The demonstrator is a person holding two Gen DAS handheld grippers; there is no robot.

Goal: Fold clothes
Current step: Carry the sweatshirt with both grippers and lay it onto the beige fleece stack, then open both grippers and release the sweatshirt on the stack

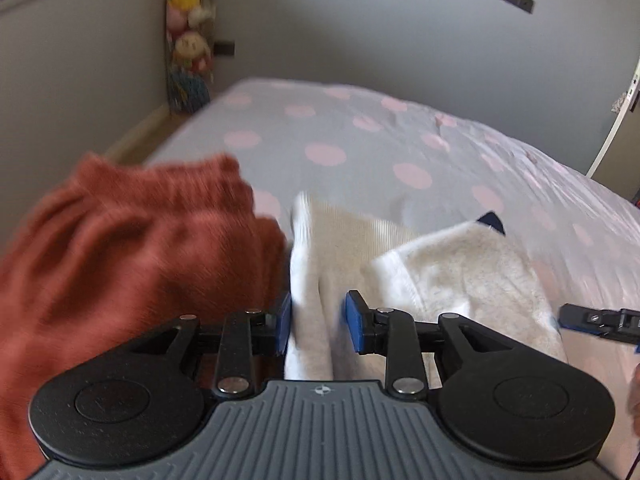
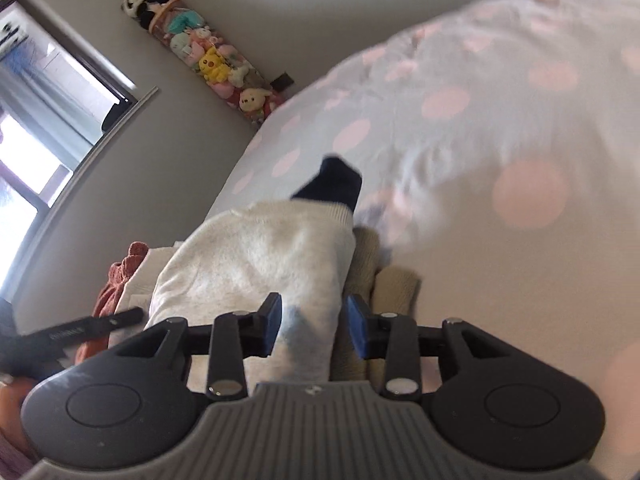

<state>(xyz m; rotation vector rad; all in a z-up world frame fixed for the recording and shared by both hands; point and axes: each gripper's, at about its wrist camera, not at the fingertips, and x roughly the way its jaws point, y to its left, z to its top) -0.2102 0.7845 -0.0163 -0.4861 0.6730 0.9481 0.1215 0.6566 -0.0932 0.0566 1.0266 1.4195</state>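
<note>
Fabric of pale grey sweatshirt [image 1: 452, 268] bunching between parted pads of both left gripper [image 1: 318, 320] and right gripper [image 2: 312, 324], lifting off dotted bedspread [image 1: 360, 152] beside rust knit [image 1: 132, 240]; worth keeping both holds level, pulling hem taut before laying flat.
</note>
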